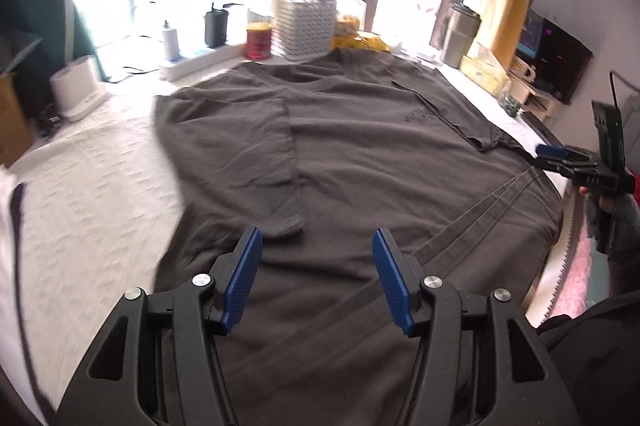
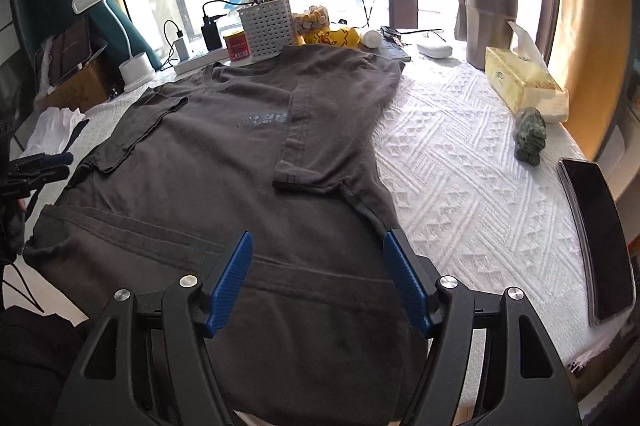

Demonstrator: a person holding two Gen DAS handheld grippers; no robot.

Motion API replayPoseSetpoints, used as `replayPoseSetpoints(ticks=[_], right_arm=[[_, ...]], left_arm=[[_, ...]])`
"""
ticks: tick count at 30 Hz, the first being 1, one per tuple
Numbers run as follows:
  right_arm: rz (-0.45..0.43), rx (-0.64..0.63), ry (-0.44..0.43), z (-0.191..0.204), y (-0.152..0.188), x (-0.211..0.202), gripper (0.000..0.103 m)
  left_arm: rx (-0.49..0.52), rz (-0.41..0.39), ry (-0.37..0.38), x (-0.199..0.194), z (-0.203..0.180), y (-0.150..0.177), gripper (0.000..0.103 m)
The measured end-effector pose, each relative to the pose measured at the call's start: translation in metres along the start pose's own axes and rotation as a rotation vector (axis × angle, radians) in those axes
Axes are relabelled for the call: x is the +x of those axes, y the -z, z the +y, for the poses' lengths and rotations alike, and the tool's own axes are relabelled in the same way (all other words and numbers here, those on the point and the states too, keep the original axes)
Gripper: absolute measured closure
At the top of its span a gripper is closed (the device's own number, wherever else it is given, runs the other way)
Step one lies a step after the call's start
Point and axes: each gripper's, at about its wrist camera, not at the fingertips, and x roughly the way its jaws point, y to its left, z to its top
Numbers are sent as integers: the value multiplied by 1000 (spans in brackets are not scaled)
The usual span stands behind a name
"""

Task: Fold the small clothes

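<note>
The dark grey T-shirt (image 2: pixel 224 162) lies flat on the white-covered desk (image 2: pixel 460 162), filling the middle of both frames, both sleeves folded inward. The right hand-held gripper (image 2: pixel 318 278) hangs over its lower hem at bottom centre, jaws apart and empty. The left hand-held gripper (image 1: pixel 318 278) is likewise spread over the shirt's lower part, gripping nothing. At upper centre, the white perforated basket (image 2: pixel 266 26) holds items too small to identify.
</note>
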Motion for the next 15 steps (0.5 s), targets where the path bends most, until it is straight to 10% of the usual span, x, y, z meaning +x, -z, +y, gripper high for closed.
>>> replayPoseSetpoints(ticks=[15], right_arm=[[68, -12, 96, -7, 31, 2, 42]], left_arm=[[-229, 19, -239, -52, 59, 80, 46]])
